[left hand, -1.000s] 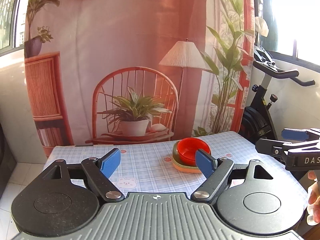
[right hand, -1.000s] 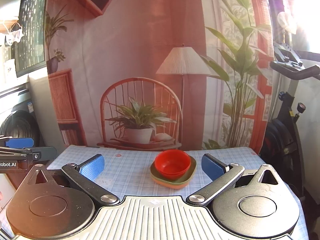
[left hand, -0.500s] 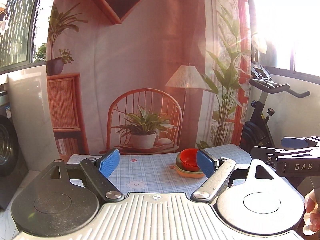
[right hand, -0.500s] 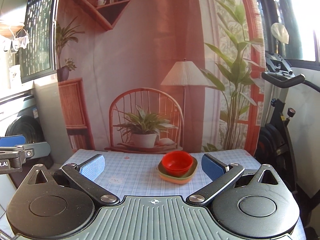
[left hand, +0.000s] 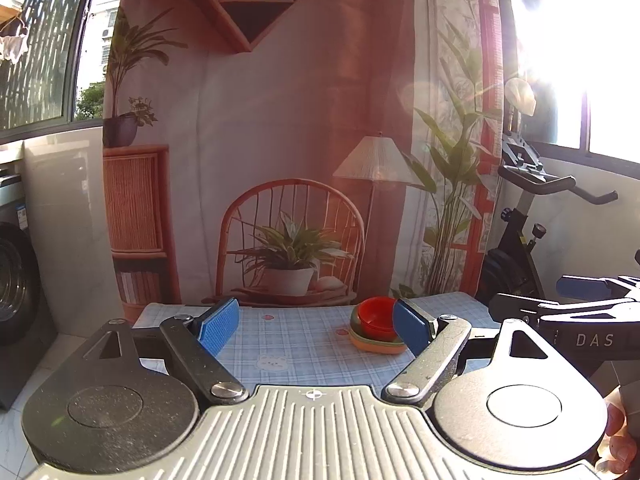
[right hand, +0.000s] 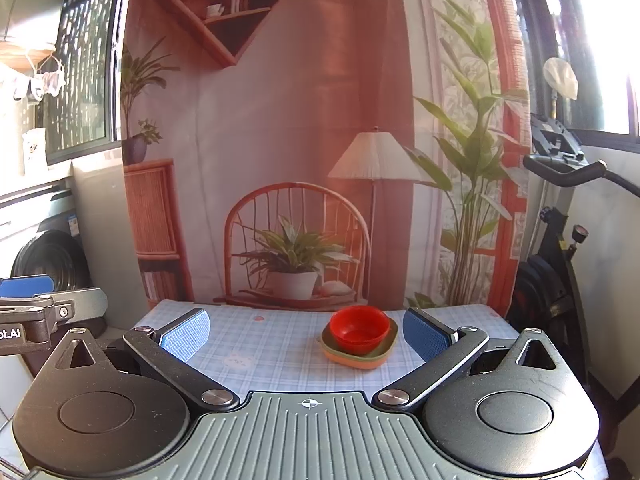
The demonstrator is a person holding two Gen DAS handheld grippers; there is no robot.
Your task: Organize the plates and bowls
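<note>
The red bowl (right hand: 359, 328) sits nested on 2 plates (right hand: 360, 354), green over orange, at the worktop's (right hand: 276, 350) far right. No loose dishes show; stacking looks done. Left tool (left hand: 316, 326) and right tool (right hand: 308, 334) hover near, both open and empty.

Left gripper (left hand: 316, 326): we find it drawn back and raised from the table (left hand: 296, 344) since a second ago.
Right gripper (right hand: 308, 336): likewise withdrawn and lifted.
Red bowl (right hand: 359, 329): we note it now looks smaller and farther off in both wrist views.
Backdrop (right hand: 280, 120): we now see the printed shelf at the top of the left wrist view.
</note>
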